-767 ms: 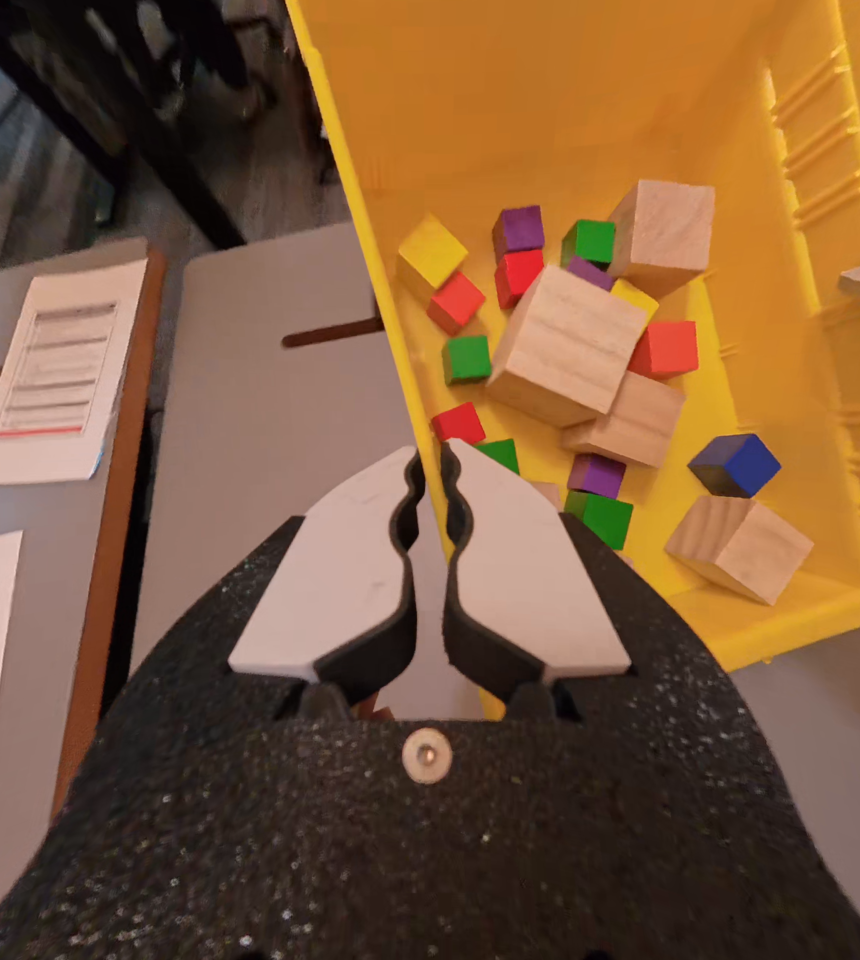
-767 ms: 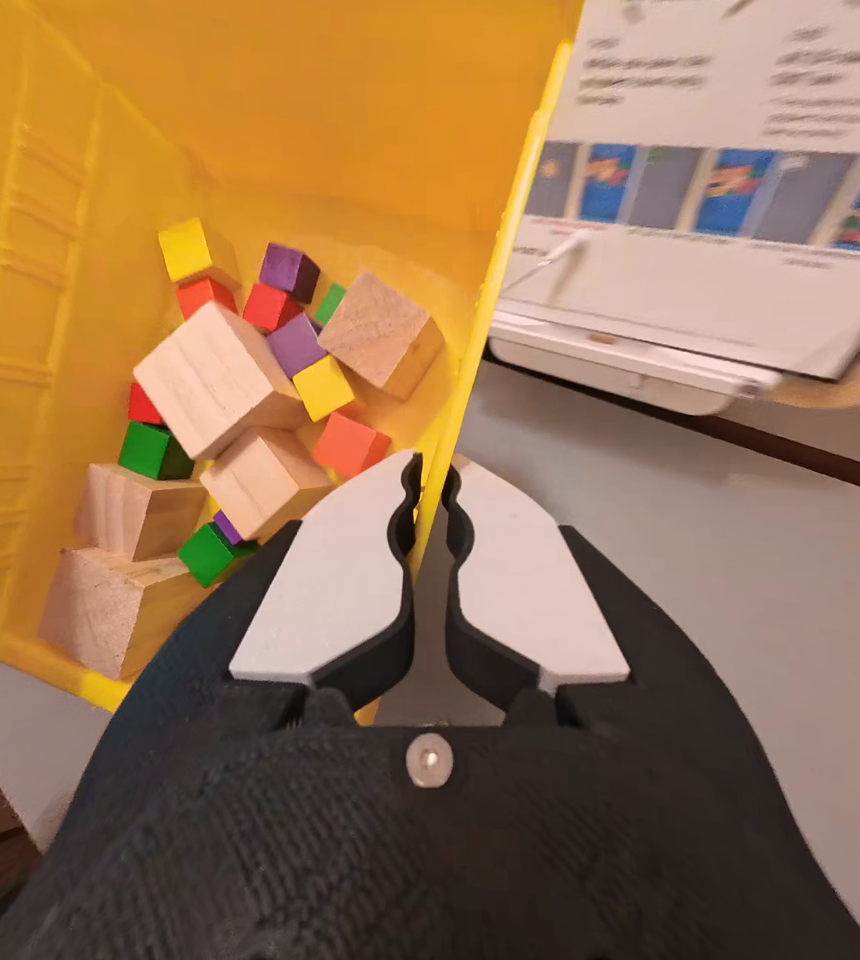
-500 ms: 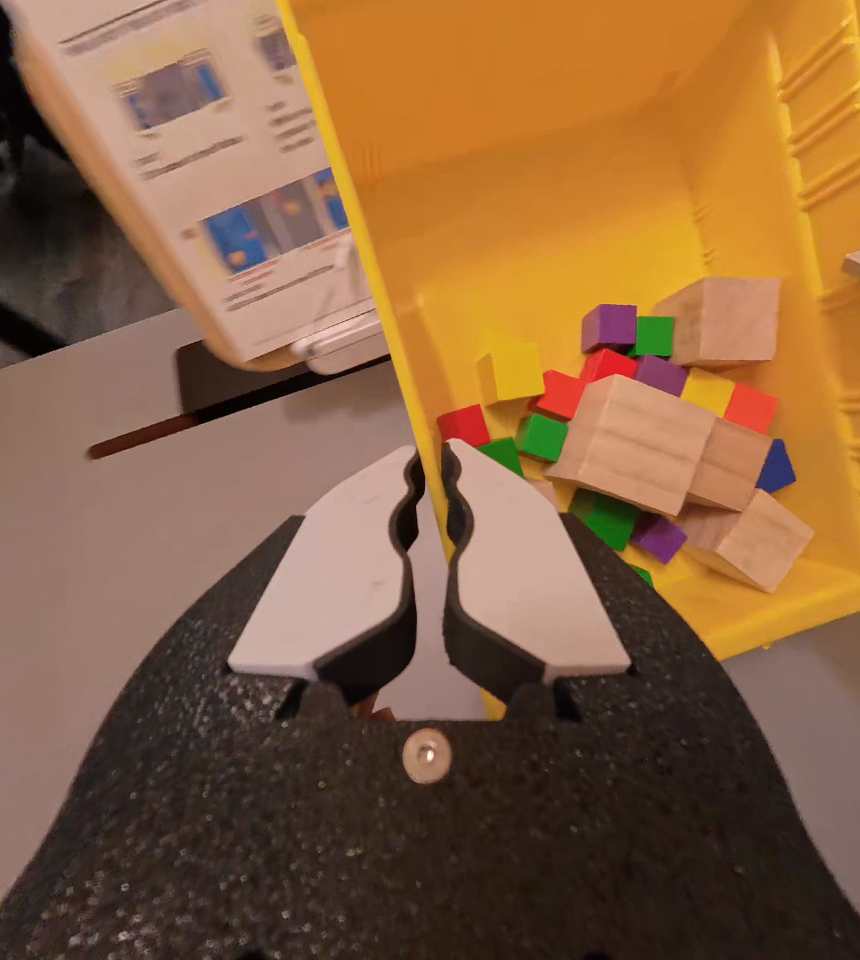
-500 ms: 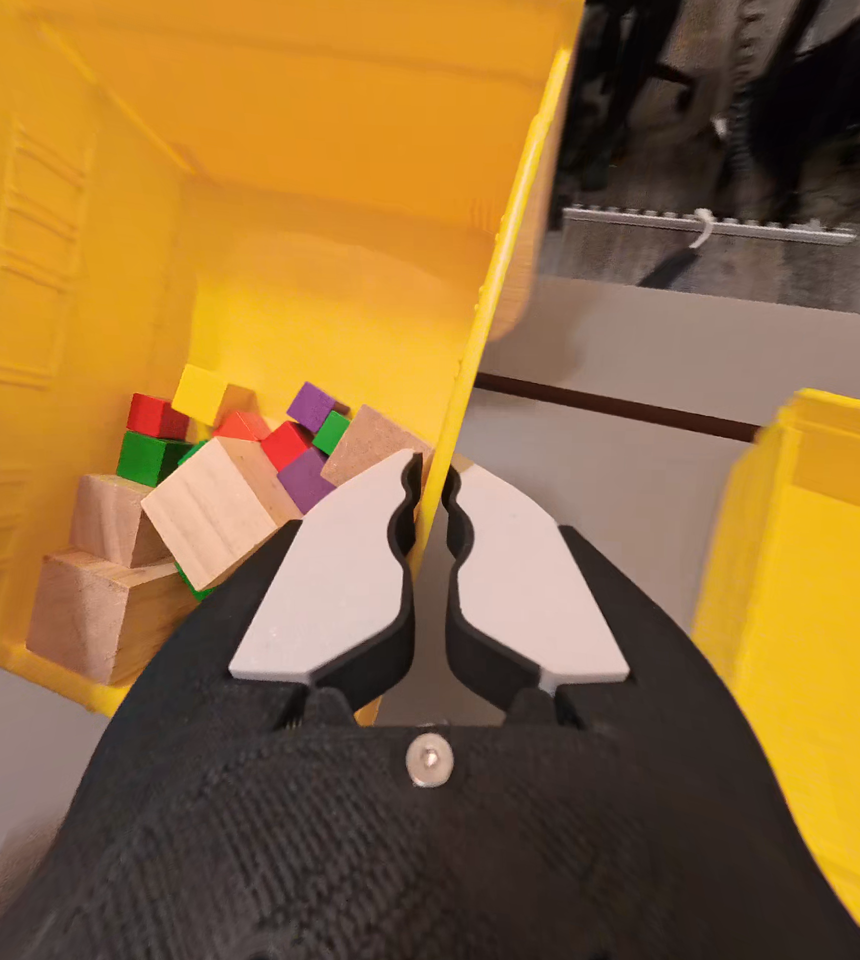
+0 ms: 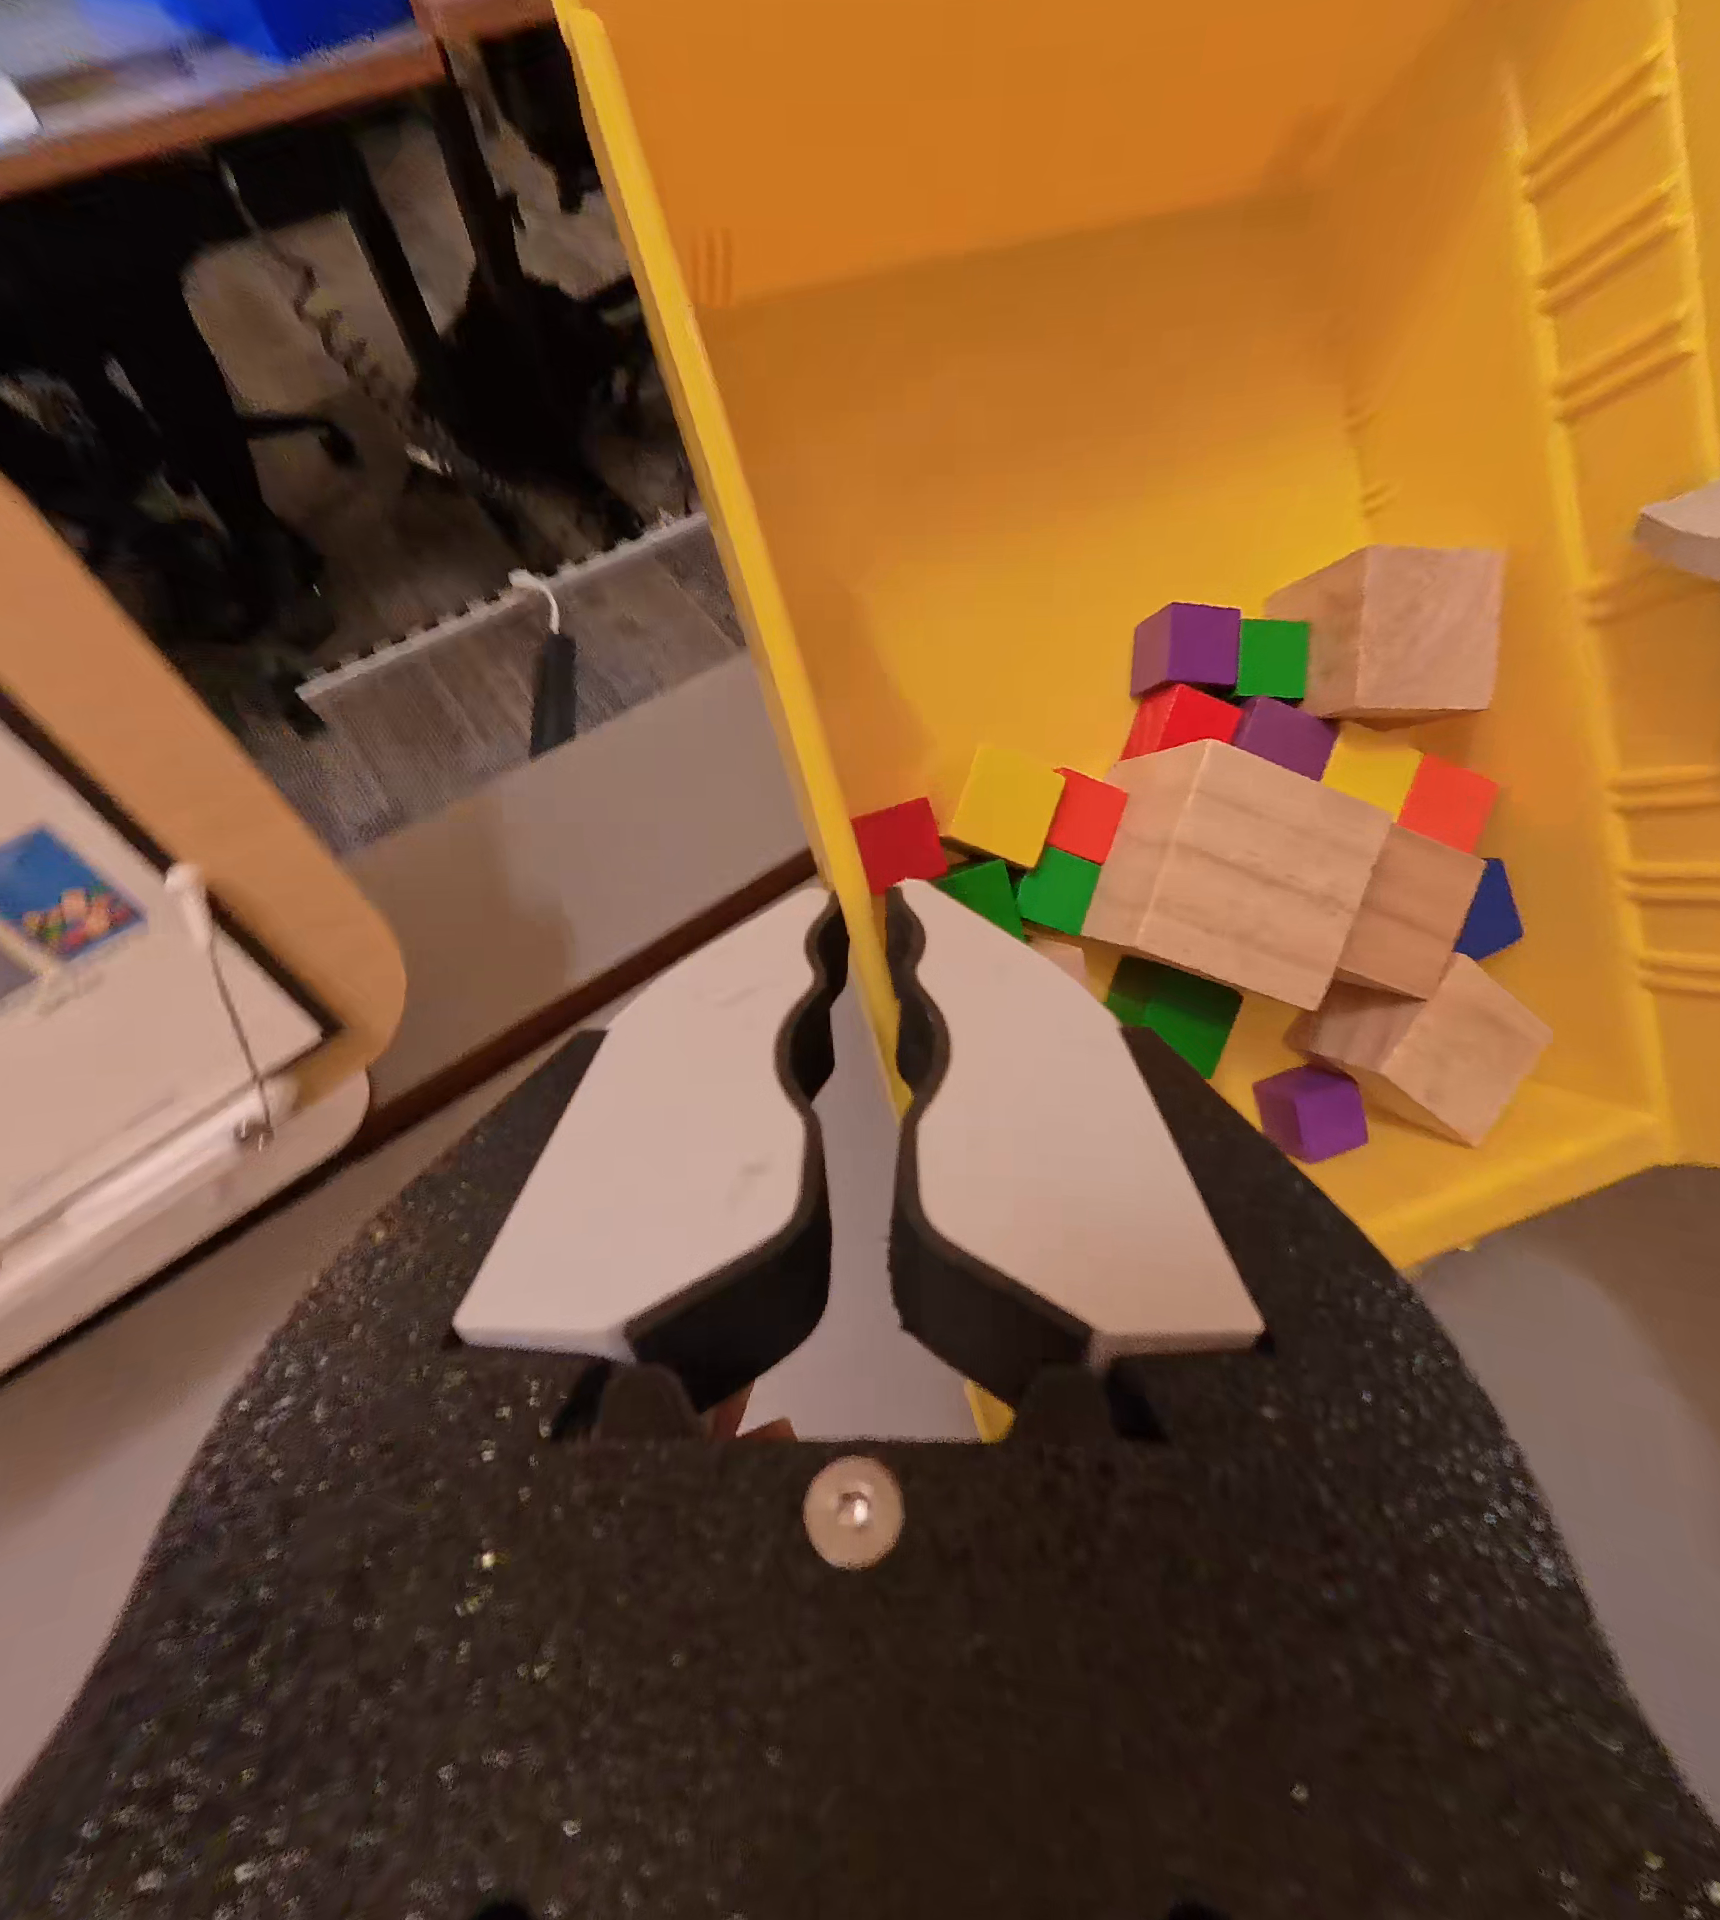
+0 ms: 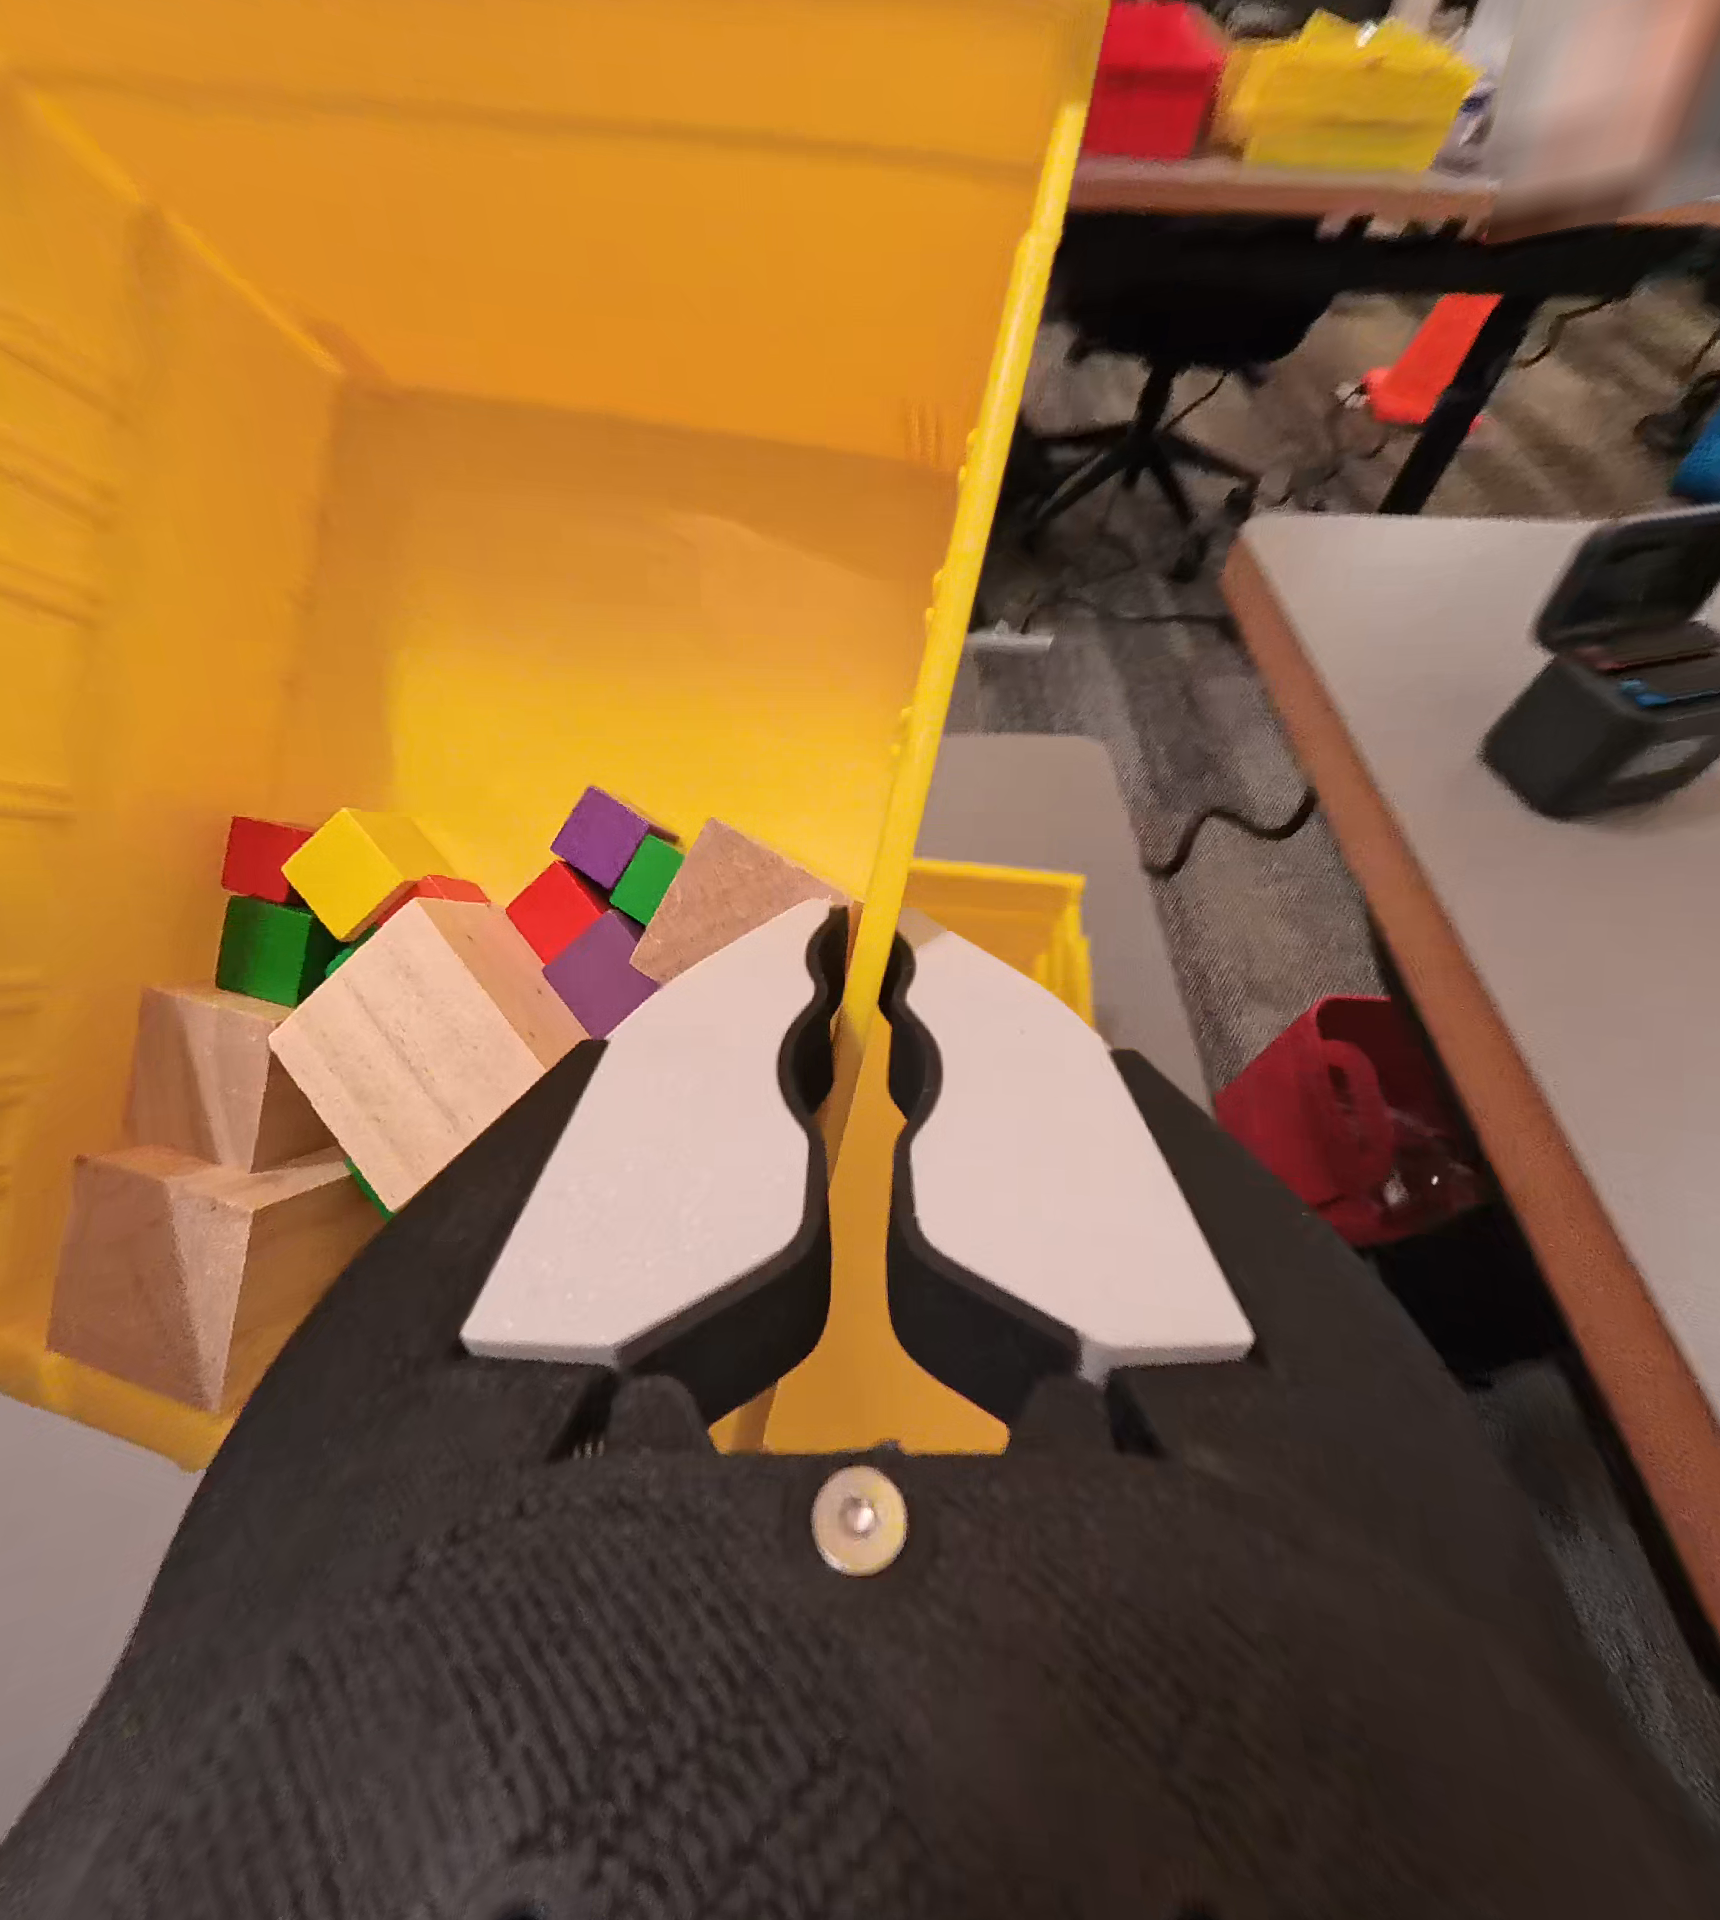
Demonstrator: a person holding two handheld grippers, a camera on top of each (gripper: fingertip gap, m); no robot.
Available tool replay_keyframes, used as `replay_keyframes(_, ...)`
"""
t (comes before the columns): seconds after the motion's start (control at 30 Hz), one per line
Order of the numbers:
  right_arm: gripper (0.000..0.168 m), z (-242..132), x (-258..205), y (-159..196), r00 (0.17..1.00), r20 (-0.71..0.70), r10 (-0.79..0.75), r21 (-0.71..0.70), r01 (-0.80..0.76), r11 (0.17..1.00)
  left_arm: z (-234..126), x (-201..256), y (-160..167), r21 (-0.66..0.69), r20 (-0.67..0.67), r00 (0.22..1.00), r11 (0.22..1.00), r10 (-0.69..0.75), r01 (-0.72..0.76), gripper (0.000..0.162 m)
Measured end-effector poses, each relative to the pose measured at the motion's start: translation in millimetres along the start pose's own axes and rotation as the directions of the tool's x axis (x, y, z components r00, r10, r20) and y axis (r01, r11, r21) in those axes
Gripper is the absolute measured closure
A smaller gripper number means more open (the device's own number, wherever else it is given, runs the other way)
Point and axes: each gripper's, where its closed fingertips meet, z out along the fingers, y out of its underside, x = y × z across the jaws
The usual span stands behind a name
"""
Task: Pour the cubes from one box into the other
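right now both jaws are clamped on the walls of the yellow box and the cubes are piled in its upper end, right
Not quite. Both grippers, left and right, do clamp the yellow box walls, but the cubes are piled in its lower end, near the open lip, as the left wrist view shows.

Left of the near gripper in the left wrist view stands a clipboard [image 5: 160, 727] with a brown rounded edge, holding a white sheet with small coloured pictures [image 5: 35, 914]. Beyond it, ahead and to the left, a dark table leg [image 5: 482, 270] rises from a grey carpet [image 5: 482, 665] (blurred, so little more can be told). In the right wrist view a grey table with a brown edge [image 6: 1521, 935] lies to the right, bearing a dark open case [image 6: 1645, 707]. A red bag [image 6: 1344, 1112] sits below that edge. Far ahead are an office chair [image 6: 1157, 416], a red bin [image 6: 1147, 73] and a yellow bin [image 6: 1344, 94].
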Motion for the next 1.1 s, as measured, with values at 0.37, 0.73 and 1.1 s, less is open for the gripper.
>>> replay_keyframes(0.37,0.164,12.1,92.1,-16.6,0.984,-0.139,0.110,0.388,-0.048,0.920,78.8,50.1,-66.3,0.384,0.011,0.998,0.921,0.064,-0.063,0.158)
replay_keyframes(0.73,0.163,23.2,105.7,-10.4,0.978,-0.084,0.190,0.596,-0.103,0.796,111.8,58.8,-60.6,0.576,-0.117,0.985,0.799,-0.129,0.173,0.157)
replay_keyframes(1.1,0.163,25.5,104.8,-14.0,0.974,-0.039,0.221,0.664,-0.140,0.734,105.7,58.4,-68.8,0.621,-0.140,0.985,0.765,-0.106,0.170,0.155)
